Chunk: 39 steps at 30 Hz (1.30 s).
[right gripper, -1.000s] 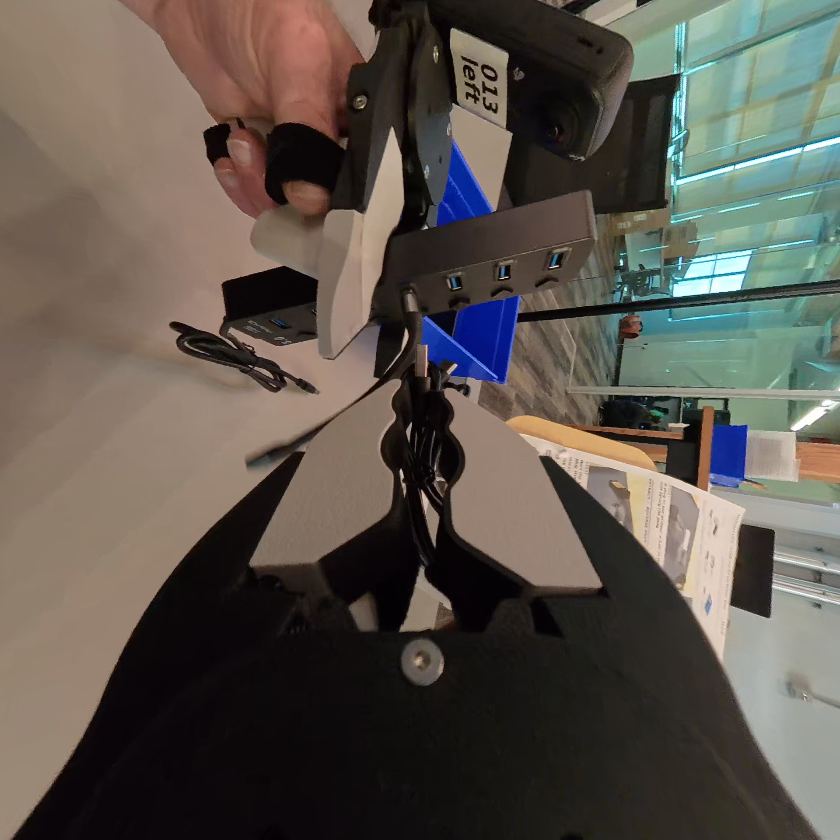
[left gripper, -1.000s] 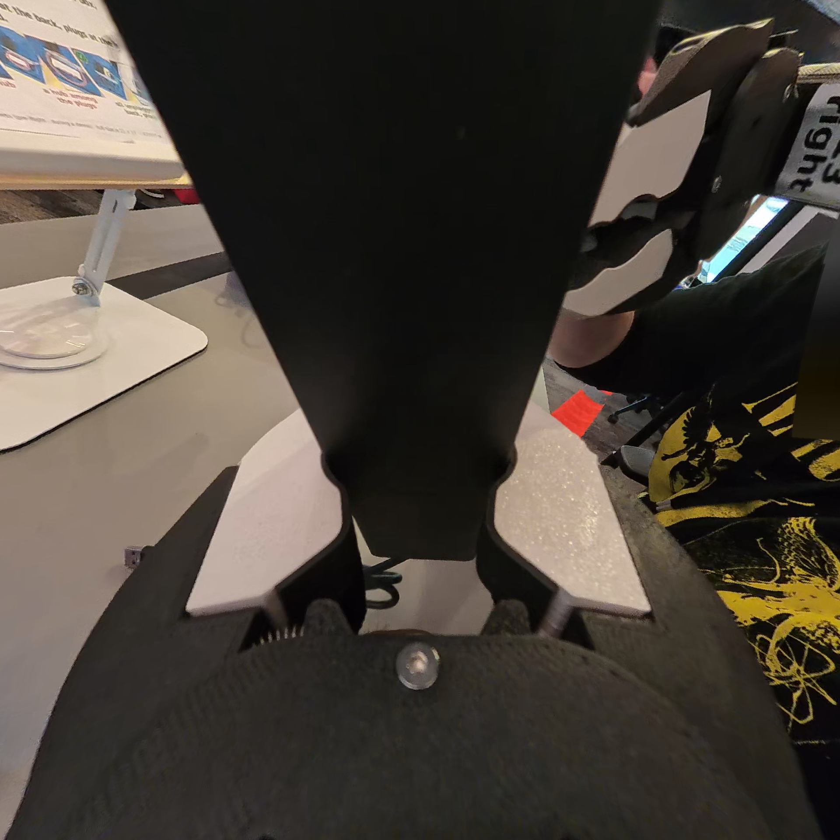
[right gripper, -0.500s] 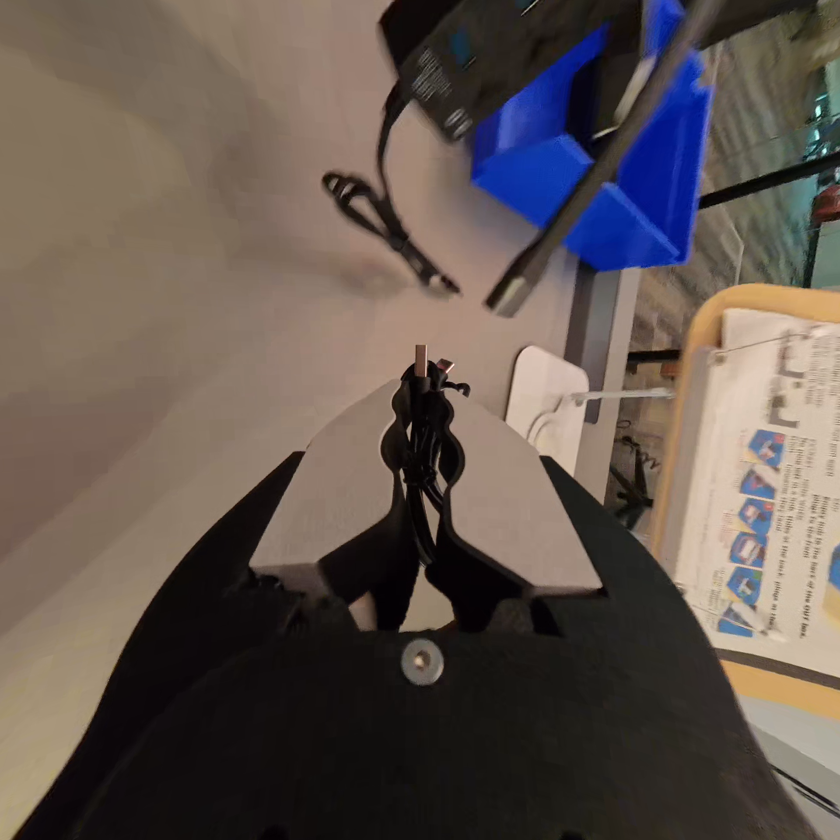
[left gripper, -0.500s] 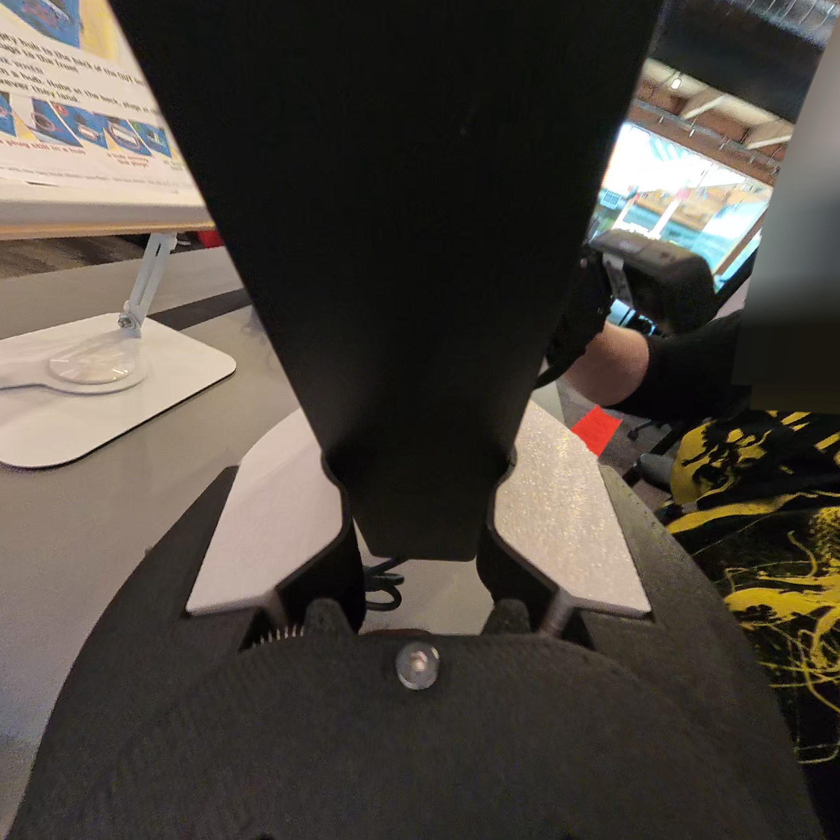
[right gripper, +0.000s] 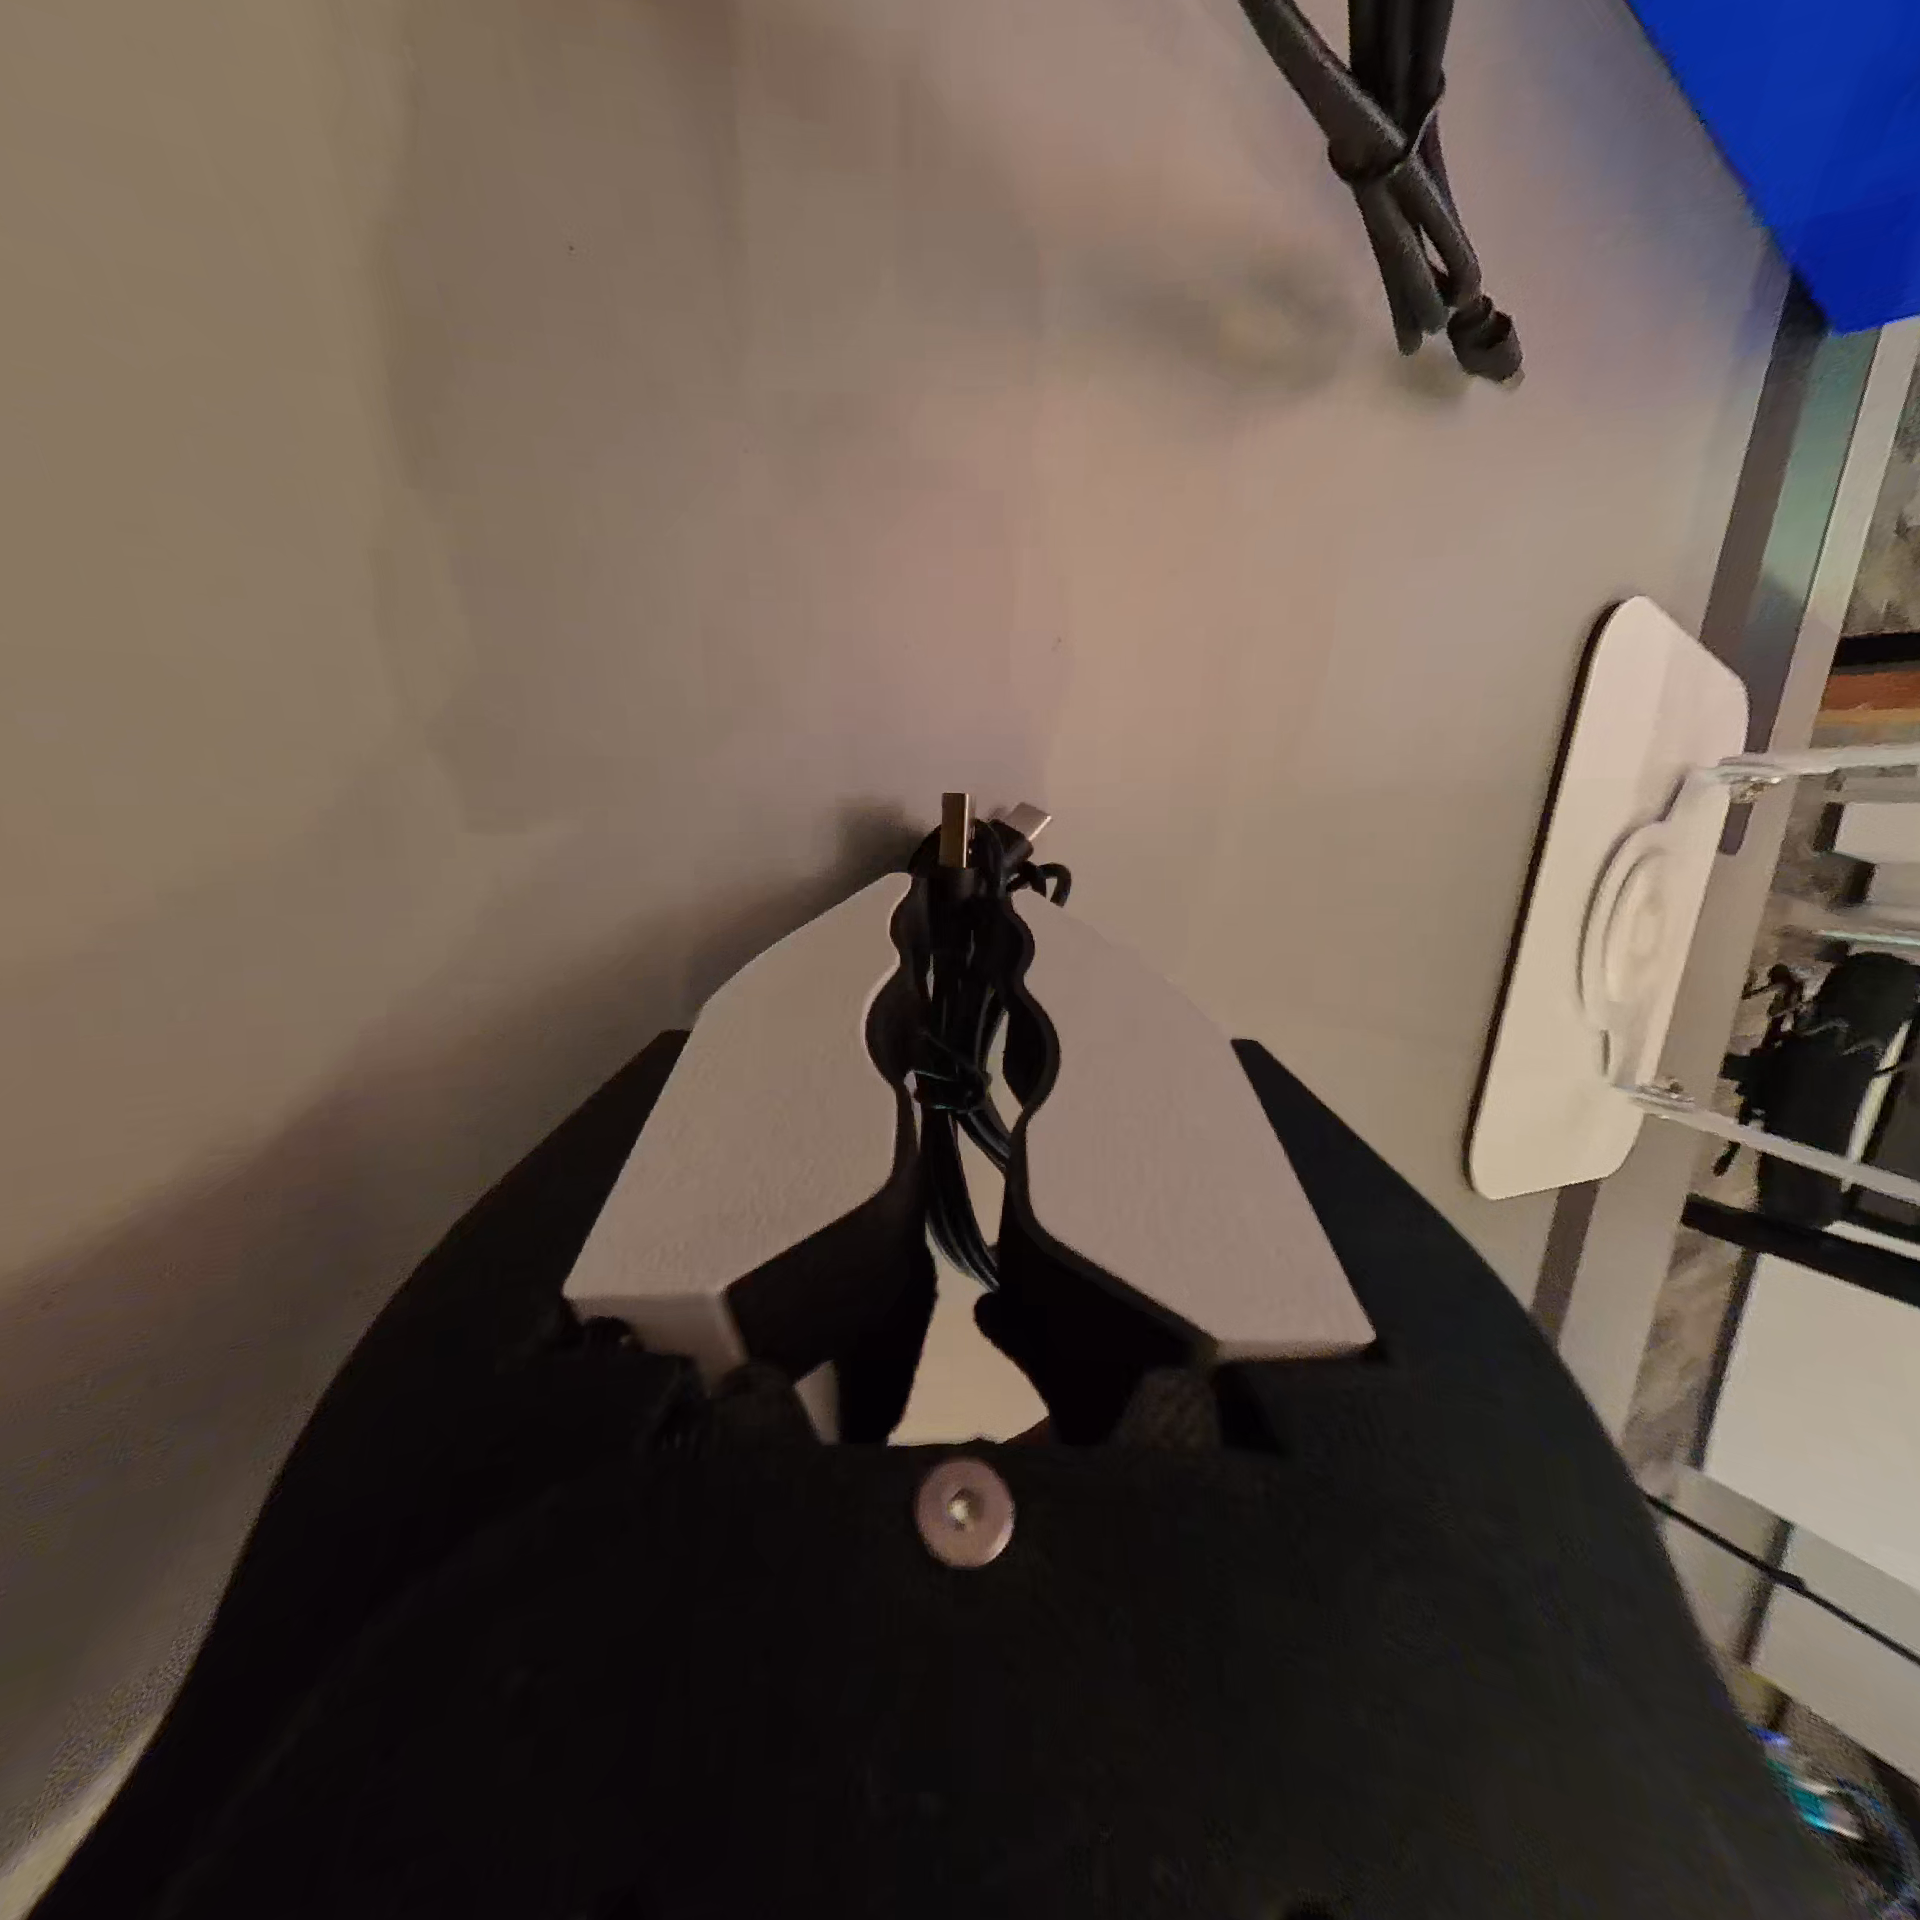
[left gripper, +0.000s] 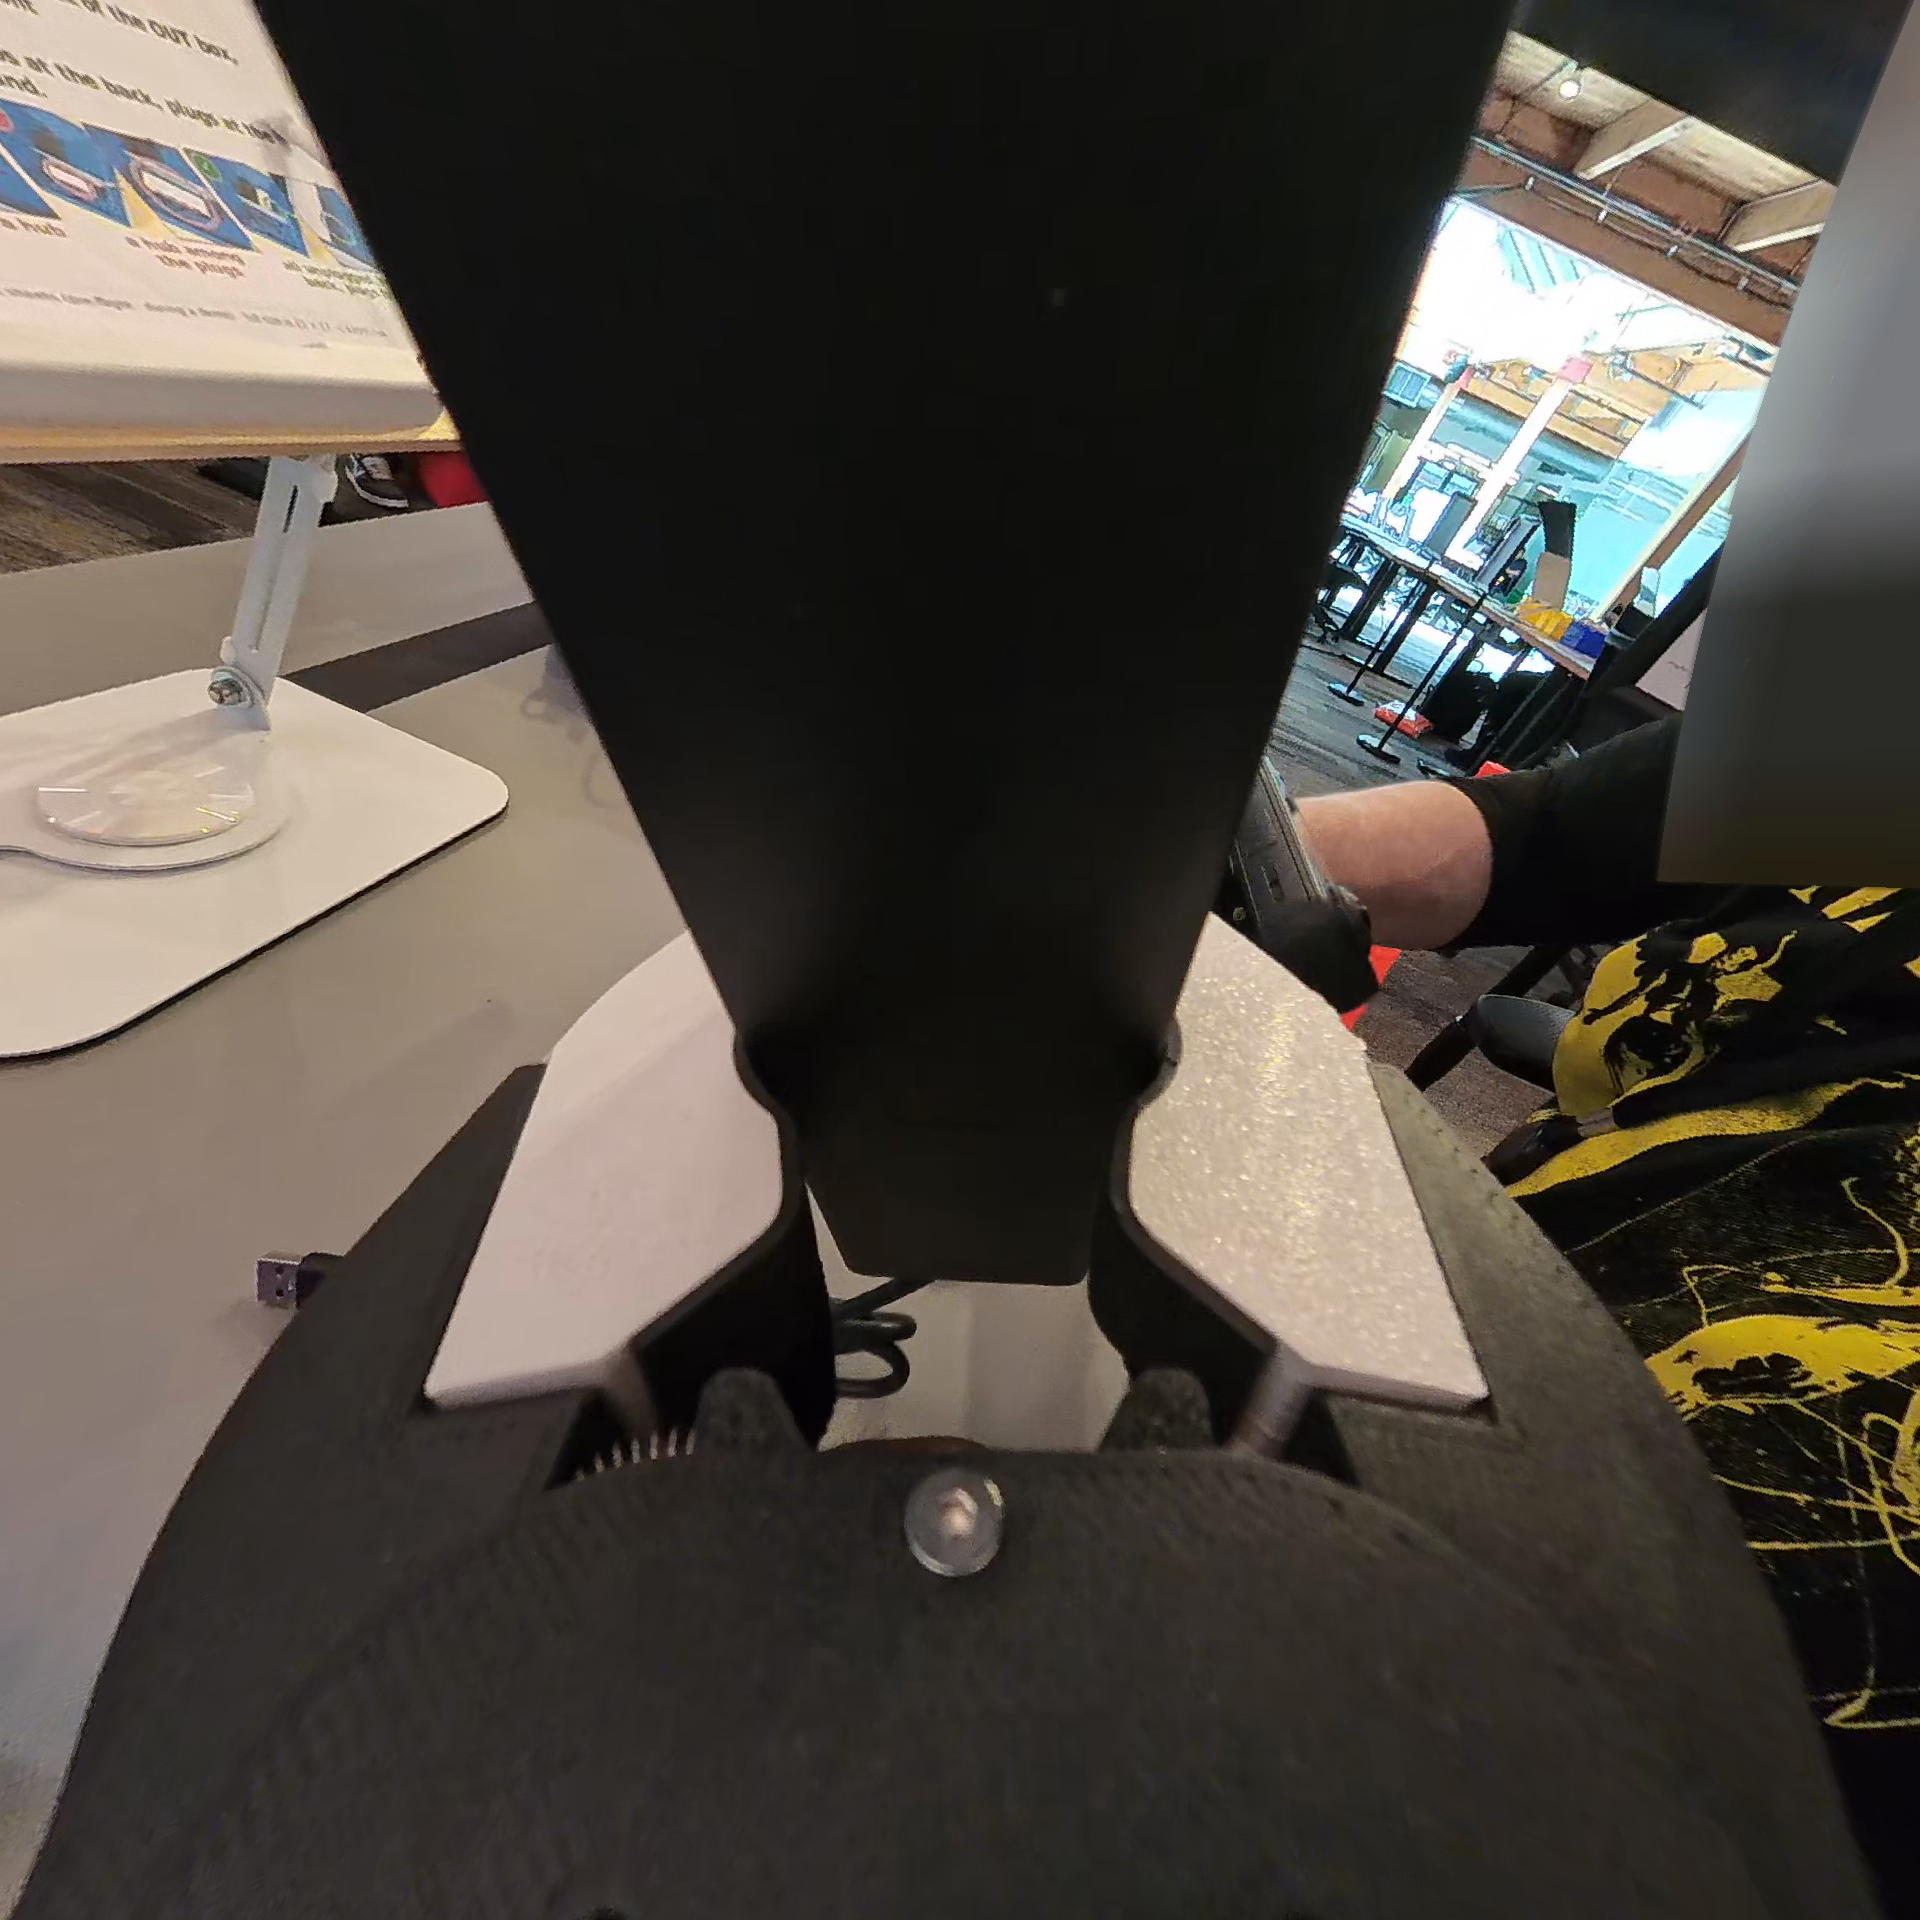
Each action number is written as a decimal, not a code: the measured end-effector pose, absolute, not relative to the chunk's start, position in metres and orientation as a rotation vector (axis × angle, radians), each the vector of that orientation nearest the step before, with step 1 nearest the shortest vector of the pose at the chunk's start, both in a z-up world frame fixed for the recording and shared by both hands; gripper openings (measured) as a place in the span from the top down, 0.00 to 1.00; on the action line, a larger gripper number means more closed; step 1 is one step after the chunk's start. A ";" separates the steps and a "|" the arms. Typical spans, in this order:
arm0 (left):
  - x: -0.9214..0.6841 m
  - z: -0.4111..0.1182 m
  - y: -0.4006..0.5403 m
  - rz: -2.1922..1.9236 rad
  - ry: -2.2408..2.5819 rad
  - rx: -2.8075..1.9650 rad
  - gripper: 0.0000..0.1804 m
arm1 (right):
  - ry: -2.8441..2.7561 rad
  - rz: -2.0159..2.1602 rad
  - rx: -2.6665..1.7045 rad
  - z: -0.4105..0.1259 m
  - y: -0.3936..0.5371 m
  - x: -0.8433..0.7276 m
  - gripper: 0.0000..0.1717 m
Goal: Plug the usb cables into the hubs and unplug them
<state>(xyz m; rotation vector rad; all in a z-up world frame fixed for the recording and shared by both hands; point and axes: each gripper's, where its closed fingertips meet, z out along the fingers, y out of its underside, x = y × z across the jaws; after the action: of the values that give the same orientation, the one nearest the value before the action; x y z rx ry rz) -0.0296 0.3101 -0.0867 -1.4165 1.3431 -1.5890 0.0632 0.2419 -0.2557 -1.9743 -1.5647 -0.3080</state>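
With your left claw [left gripper: 956, 1049] clamped on the matte black slab-shaped hub [left gripper: 914, 520] and your right claw [right gripper: 961, 904] pinching the bundled black USB cable [right gripper: 961, 1039] above the grey tabletop [right gripper: 520, 520], the metal plug [right gripper: 956, 826] barely protrudes, so misalignment could jam it.

Your left gripper [left gripper: 960, 1039] has its jaws set wide, both pads pressed against the sides of a black hub [left gripper: 883, 520]. Your right gripper [right gripper: 961, 935] is nearly closed, pinching a bundled black cable [right gripper: 961, 1039] with its plugs past the fingertips. Your right forearm [left gripper: 1392, 852] is bare below a black sleeve.
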 end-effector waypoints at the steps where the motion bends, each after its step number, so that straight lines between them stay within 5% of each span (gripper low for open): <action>1: -0.030 -0.087 0.311 -1.591 1.340 -1.417 0.64 | -1.531 -0.278 -1.996 -0.255 0.240 0.063 0.92; 21: -0.026 -0.095 0.305 -1.639 1.359 -1.411 0.64 | -1.243 -0.038 -2.099 -0.253 0.251 0.069 0.94; 33: -0.012 -0.112 0.295 -1.541 1.478 -1.476 0.64 | -1.243 -0.315 -1.836 -0.083 0.267 0.069 0.96; 39: -0.003 -0.122 0.284 -1.488 1.543 -1.490 0.64 | -1.391 -0.290 -1.785 -0.084 0.276 0.024 0.95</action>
<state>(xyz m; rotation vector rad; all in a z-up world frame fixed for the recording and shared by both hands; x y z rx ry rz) -0.0026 0.2840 -0.1218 -1.4899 1.5433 -1.4881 0.0236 0.2762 -0.0839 -1.7854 -1.3912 -0.2898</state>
